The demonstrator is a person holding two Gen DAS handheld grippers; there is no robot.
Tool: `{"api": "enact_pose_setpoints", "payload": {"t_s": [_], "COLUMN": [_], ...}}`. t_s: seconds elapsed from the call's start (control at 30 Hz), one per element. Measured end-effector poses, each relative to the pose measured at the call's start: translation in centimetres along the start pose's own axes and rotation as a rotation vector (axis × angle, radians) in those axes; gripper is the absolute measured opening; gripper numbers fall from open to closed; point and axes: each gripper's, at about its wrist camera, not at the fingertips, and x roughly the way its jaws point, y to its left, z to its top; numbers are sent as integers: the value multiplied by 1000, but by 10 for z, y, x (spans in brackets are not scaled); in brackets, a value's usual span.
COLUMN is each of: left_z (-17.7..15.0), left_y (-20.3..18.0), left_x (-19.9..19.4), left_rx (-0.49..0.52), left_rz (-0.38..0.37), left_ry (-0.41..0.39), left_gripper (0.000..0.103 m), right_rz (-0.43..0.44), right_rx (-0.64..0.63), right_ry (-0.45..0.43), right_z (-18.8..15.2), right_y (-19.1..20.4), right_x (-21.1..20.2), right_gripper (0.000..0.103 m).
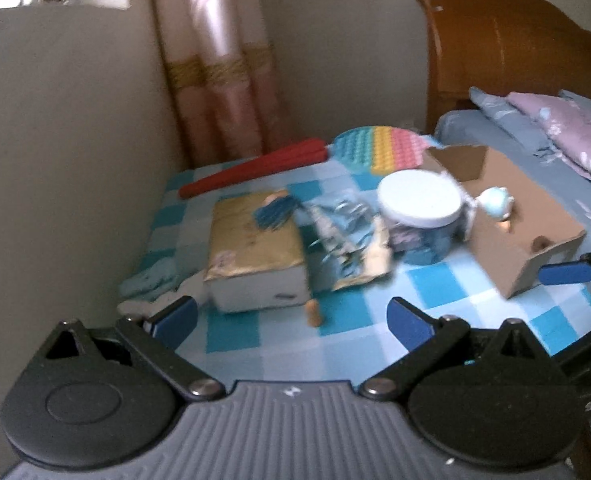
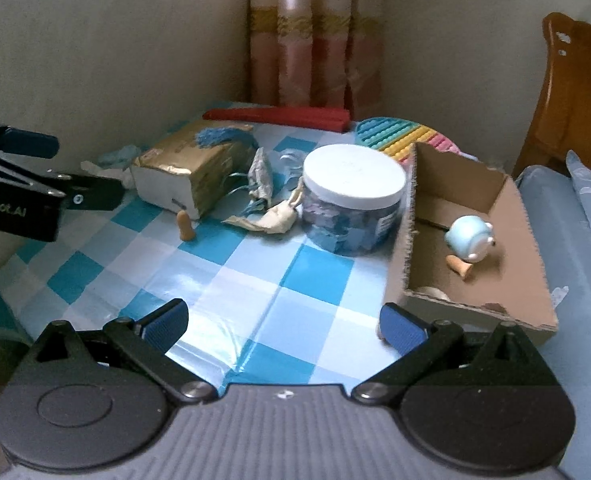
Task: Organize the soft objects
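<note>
Left wrist view puts the small orange foam piece [image 1: 314,313] standing upright on the checked counter [image 1: 359,292], straight ahead of the left hand-held gripper [image 1: 291,318] and between its blue fingertips, so its long axis points up and not along the cloth. The piece sits just beside the front corner of the gold-wrapped box [image 1: 255,248], with crumpled wrapping [image 1: 347,236] and the white-lidded jar [image 1: 419,216] further right. The left hand-held gripper is spread wide and holds nothing. In the right wrist view the same foam piece [image 2: 185,226] lies well ahead and to the left of the right hand-held gripper [image 2: 283,326], also spread and empty; the left is judged the nearer. The cardboard box [image 2: 475,312], holding a pale blue toy [image 2: 469,238], stands at the right.
</note>
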Motion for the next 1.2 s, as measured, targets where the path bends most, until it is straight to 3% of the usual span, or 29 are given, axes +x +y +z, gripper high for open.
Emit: {"api": "enact_pose_setpoints", "payload": {"t_s": [0.37, 0.73, 1.2], "left_z": [-31, -36, -45], "left_y": [29, 52, 75], "left_x": [23, 50, 65], "left_rx": [-41, -88, -116], "left_rz": [29, 44, 83], "left_ry": [58, 105, 145], "left_gripper": [101, 101, 101], "right_rz": [9, 5, -35], "right_rx": [-49, -60, 51], "right_ry": [50, 63, 39], "right_z": [6, 22, 58], "right_y": [28, 40, 55], "right_x": [34, 67, 111], "right_gripper": [103, 103, 103]}}
